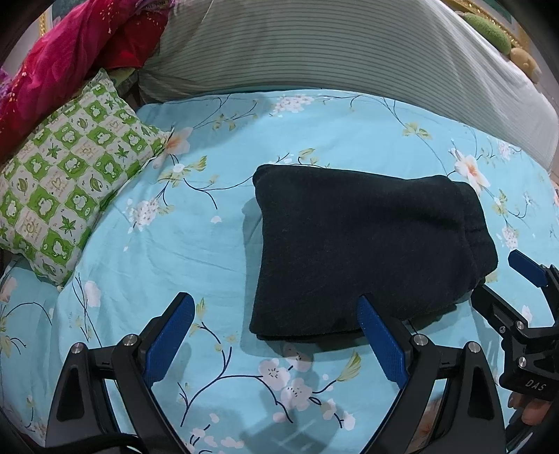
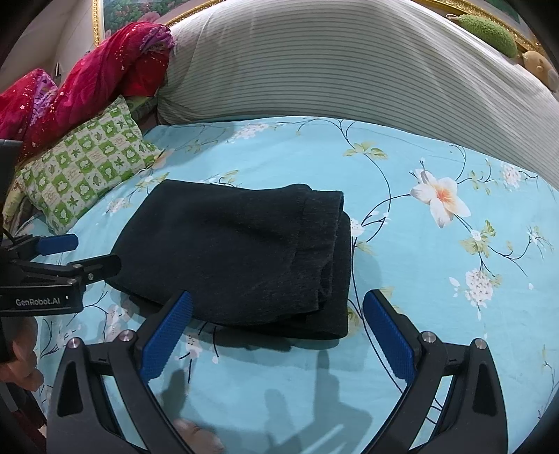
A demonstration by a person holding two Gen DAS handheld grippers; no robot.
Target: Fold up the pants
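The dark pants lie folded into a compact rectangle on the blue floral bedsheet. They also show in the right wrist view. My left gripper is open and empty, just in front of the pants' near edge, its right finger at that edge. My right gripper is open and empty, close to the near edge of the pants. The right gripper also shows in the left wrist view, beside the pants' right end. The left gripper also shows in the right wrist view, at their left end.
A green checked pillow lies at the left. A large striped grey bolster runs along the back. Red bedding is piled at the far left. Plush toys sit at the far right.
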